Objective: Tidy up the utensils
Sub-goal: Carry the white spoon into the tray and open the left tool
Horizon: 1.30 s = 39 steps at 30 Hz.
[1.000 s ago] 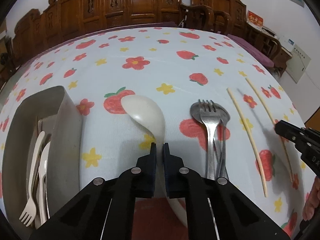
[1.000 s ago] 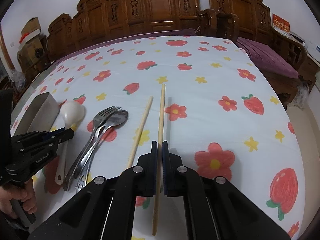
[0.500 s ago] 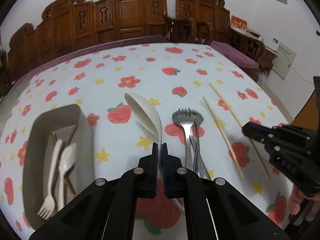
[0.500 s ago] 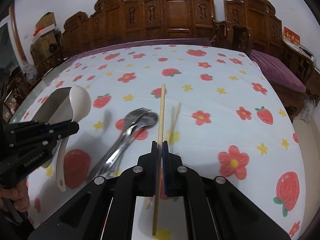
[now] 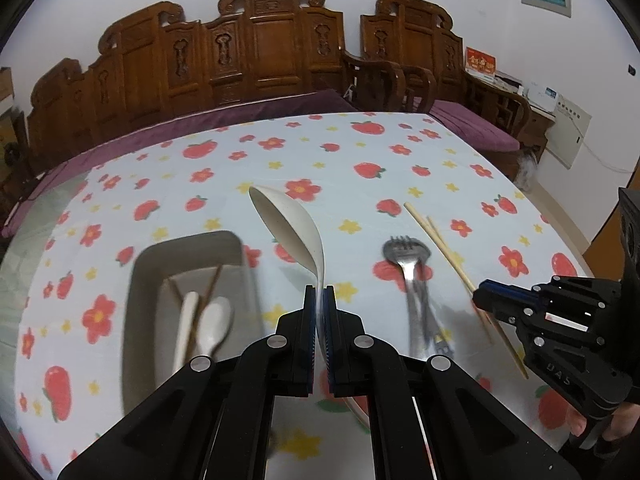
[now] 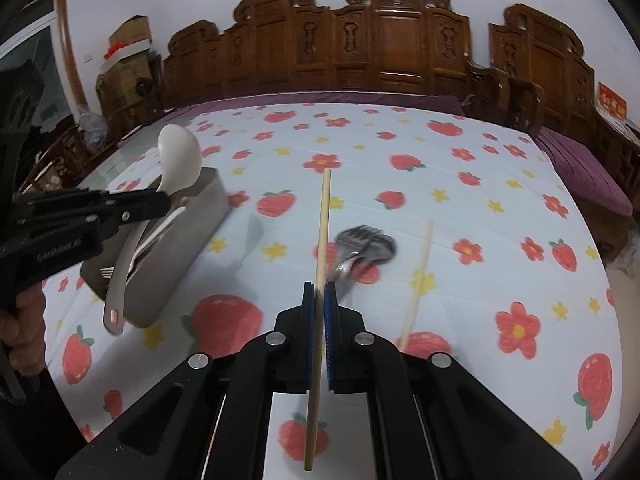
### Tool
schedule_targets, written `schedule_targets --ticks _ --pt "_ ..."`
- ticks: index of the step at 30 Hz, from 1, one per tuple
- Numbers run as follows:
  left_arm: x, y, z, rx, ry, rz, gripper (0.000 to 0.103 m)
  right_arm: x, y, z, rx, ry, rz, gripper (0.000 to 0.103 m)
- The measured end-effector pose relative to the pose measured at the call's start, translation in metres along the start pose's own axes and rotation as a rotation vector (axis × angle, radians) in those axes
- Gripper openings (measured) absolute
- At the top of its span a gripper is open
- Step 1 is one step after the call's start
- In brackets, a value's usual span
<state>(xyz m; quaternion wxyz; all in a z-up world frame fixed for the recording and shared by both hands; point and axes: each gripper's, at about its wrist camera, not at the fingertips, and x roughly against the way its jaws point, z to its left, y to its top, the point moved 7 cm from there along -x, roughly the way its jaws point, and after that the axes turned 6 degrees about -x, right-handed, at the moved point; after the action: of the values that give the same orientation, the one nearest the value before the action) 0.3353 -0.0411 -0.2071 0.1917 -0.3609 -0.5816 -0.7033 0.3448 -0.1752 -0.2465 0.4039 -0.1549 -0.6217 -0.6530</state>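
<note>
My left gripper (image 5: 319,292) is shut on the handle of a white ladle-like spoon (image 5: 288,224), held in the air with its bowl pointing away. The spoon (image 6: 180,156) hangs over the near end of the grey tray (image 6: 192,248) in the right wrist view. My right gripper (image 6: 319,288) is shut on a pale wooden chopstick (image 6: 324,220), raised off the cloth. A second chopstick (image 6: 420,272) lies on the cloth to the right. A metal fork and spoon (image 6: 360,244) lie stacked between them.
The grey tray (image 5: 136,280) holds white plastic utensils and thin sticks. The table wears a white cloth with strawberries and flowers (image 5: 360,152). Carved wooden benches (image 5: 272,48) stand behind the far edge. A person's hand (image 6: 24,320) grips the left tool.
Both grippers have risen off the cloth. The white spoon came up and now hangs by the tray. The chopstick came up and shifted left over the metal cutlery.
</note>
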Motion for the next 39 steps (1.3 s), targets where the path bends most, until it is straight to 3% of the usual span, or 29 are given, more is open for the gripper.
schedule_targets --ticks 21,39 --pt "-0.002 -0.035 0.083 0.030 0.036 0.018 0.003 -0.015 -0.008 0.043 0.083 0.035 0.027 0.006" --pt "-0.033 -0.056 0.108 0.078 0.042 0.091 0.004 -0.020 -0.013 0.068 0.109 0.052 0.022 0.006"
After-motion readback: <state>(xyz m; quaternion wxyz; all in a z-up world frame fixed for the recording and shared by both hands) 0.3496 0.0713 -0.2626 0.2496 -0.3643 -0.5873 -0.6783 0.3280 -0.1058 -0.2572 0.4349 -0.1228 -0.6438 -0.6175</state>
